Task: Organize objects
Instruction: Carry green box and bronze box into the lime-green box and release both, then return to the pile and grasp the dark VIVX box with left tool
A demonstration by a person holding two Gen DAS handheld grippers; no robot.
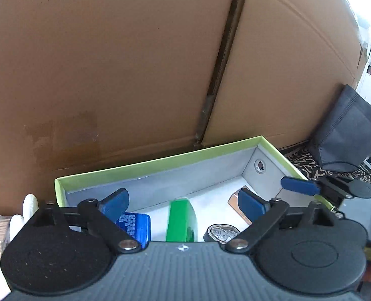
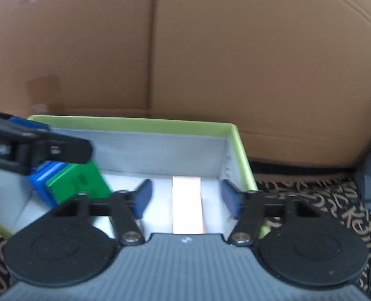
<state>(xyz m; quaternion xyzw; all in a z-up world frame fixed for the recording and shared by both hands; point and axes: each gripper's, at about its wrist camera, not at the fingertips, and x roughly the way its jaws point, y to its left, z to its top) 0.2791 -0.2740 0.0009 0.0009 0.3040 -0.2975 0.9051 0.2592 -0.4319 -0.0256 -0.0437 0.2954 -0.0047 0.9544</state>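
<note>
A shallow box (image 1: pixel 160 161) with a light green rim and grey inner walls is placed against a large brown cardboard carton (image 1: pixel 110 62). The box rests on a dark patterned cloth (image 2: pixel 323 200).

The left gripper (image 1: pixel 183 207) is held above the near edge of the box. Its jaws are spread wide and nothing is held between them. Below it, on the white floor of the box, a blue box (image 1: pixel 135 225) is seen toward the left end, a green box (image 1: pixel 181 219) is set just beside it near the middle, and a roll of dark tape (image 1: pixel 220 233) lies at the near wall. An orange-brown strip (image 1: pixel 235 203) lies toward the right end.

The right gripper (image 2: pixel 185 199) is positioned over the right end of the box, with its jaws wide apart and empty. The orange-brown strip is seen between its blue fingers (image 2: pixel 144 198), flat on the box floor.

A dark grey fabric bag (image 1: pixel 348 138) stands beyond the right end of the box, against the carton. A white-gloved hand (image 1: pixel 22 215) is visible behind the left gripper.
</note>
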